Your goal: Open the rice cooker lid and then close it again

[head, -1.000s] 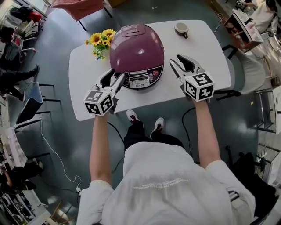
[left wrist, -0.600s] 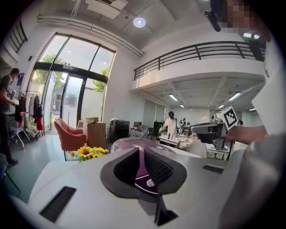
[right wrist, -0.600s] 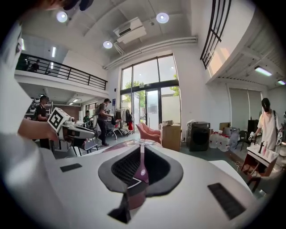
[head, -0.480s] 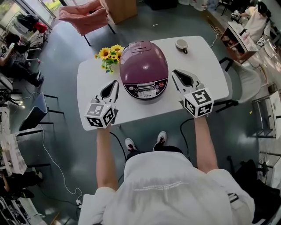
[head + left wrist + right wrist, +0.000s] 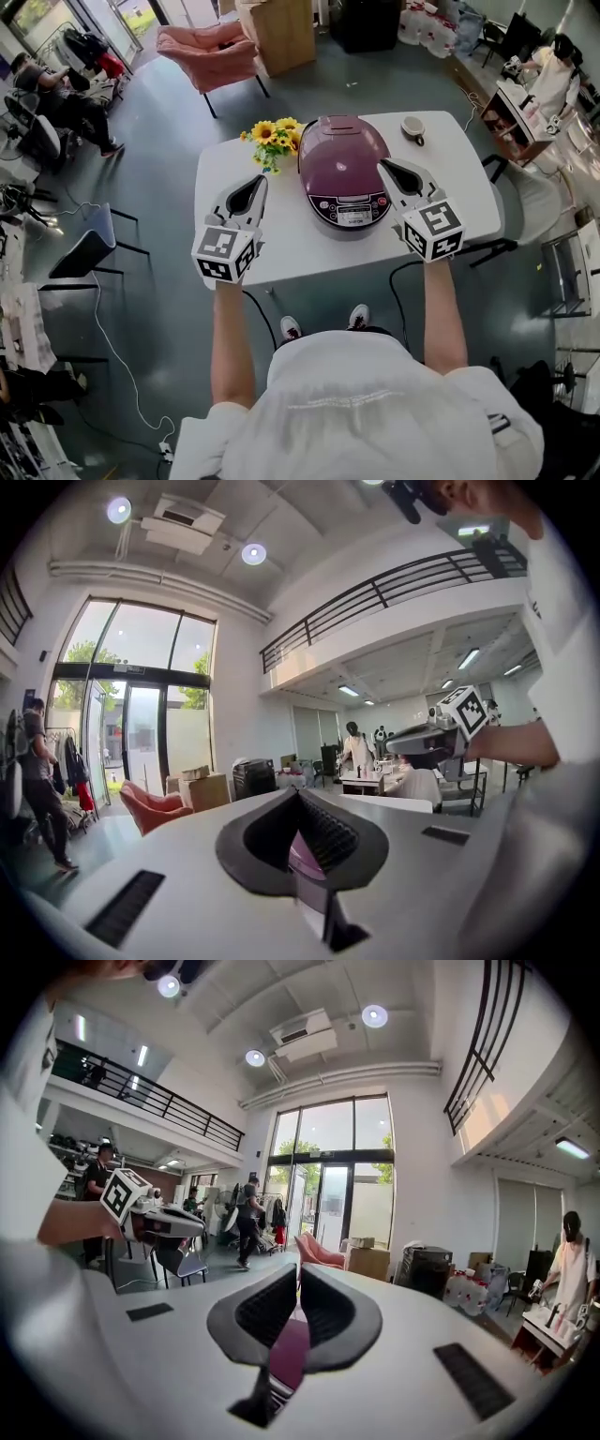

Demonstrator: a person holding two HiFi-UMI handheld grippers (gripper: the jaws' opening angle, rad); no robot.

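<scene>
Jaws together, empty — left gripper point(image 5: 257, 180), right gripper point(image 5: 383, 165) flanking rice cooker point(image 5: 339, 150)

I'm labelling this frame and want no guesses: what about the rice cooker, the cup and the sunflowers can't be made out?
Rice cooker panel print: head view, too small to read.
Rice cooker in both gripper views: the shut left gripper and right gripper hide all but a purple sliver.
Cup contents: head view, too small.
Whether the sunflowers stand in a vase: head view, blooms cover it.

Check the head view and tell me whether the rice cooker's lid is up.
No, the purple lid lies shut flat on the rice cooker.
</scene>
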